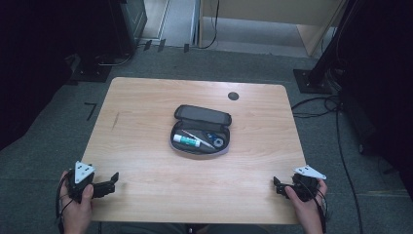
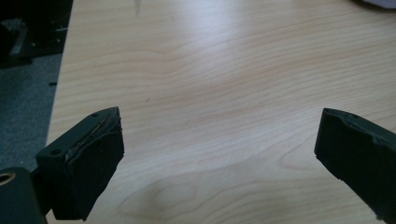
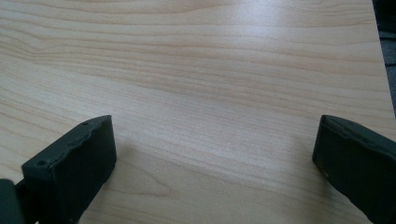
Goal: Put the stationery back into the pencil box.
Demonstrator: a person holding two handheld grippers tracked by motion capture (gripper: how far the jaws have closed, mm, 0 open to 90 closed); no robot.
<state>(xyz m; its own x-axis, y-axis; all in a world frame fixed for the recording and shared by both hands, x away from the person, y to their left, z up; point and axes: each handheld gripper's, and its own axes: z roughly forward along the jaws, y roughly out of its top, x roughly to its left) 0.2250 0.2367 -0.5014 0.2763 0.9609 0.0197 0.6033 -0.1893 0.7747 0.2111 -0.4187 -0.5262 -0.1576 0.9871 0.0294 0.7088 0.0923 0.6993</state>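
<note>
Both grippers — left gripper, right gripper — are resting with fingers spread at the desk's near edge, so reaching for the open pencil case should be going in slowly and level.

Centre of light wooden surface: open dark zip pencil case
In case: white glue stick, thin pen
Near corners: left claw, right claw

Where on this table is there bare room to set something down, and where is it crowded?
The table is bare nearly everywhere: the wide strips left and right of the open pencil case, the far strip around the black grommet, and the near strip between the left gripper and right gripper. The one crowded spot is the centre, where the case lies.
</note>
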